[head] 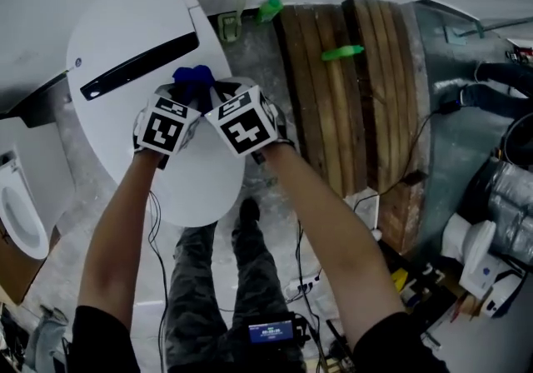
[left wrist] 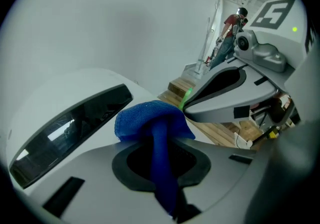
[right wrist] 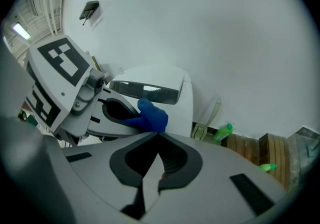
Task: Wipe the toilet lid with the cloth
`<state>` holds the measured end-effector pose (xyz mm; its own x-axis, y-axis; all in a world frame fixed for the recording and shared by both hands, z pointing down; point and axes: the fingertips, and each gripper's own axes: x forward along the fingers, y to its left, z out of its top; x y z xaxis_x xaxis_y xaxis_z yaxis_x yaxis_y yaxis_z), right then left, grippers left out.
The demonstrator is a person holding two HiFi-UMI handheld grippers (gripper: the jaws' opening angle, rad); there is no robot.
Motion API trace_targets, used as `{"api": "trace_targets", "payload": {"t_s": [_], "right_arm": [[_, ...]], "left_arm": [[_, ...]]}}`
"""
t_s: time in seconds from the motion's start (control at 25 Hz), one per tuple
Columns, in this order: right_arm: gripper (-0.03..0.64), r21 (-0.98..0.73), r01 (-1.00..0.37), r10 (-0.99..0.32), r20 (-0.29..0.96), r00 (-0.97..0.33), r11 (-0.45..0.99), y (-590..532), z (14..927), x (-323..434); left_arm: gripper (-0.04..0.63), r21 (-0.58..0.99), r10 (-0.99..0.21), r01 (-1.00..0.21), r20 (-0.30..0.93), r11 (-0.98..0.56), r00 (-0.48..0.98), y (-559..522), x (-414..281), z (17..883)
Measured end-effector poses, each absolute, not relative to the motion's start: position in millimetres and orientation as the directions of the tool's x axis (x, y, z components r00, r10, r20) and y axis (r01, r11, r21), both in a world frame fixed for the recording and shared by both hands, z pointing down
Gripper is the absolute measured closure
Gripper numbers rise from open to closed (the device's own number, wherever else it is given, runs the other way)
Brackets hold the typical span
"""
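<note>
The left gripper (left wrist: 160, 140) is clenched tight on a blue cloth (left wrist: 150, 118). The cloth sticks out past the tips in a soft bunch, and a strip of it runs back between the jaws. The right gripper (right wrist: 157, 140) is closed too, but it holds nothing. Its jaws are pressed together with only air in front of them. It sits just beside the left one, and their marker cubes are almost touching.

The cloth is over the back part of the white toilet lid (head: 193, 192), close to the long dark strip (head: 140, 66) on the toilet. It is right down by the lid there, but I cannot tell if it is really pressing on it.

The lid looks white and plain all over. I see no dirt on it and no wet streaks, so the pictures do not show which parts have been wiped. I think the job is partly done at best. The cloth is in hand and at the lid, which is the first bit. The big round front of the lid, near the person's legs, probably needs rubbing next.

Off to the side are some wooden planks (head: 350, 96) and a green bottle (head: 268, 9).
</note>
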<state>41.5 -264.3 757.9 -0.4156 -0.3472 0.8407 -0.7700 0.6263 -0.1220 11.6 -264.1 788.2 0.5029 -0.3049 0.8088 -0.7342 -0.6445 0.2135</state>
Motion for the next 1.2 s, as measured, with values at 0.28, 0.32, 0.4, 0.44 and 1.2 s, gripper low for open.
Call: {"api": "trace_targets", "payload": {"t_s": [0.28,0.32,0.4,0.44,1.2], "right_arm": [[0.601,-0.123,-0.727,-0.314,0.844,-0.435,0.675,-266,758,11],[0.601,-0.127,-0.719,-0.308,0.843,-0.441,0.683,-265,759,5],[0.601,-0.131,-0.7,-0.295,0.841,-0.454,0.702,-261,760,-7],[0.601,-0.133,-0.691,-0.289,0.84,-0.459,0.71,-259,760,-13],[0.601,-0.217,-0.612,-0.174,0.84,-0.514,0.761,-133,775,-39]], "left_arm": [[0.541,0.182,-0.384,-0.808,0.808,-0.56,0.448,-277,-48,783],[0.543,0.176,-0.394,-0.819,0.809,-0.546,0.437,-276,-58,783],[0.542,0.165,-0.413,-0.842,0.813,-0.514,0.412,-273,-79,783],[0.541,0.163,-0.42,-0.853,0.814,-0.496,0.401,-270,-89,783],[0.543,0.169,-0.398,-0.914,0.86,-0.368,0.319,-117,-123,807]]}}
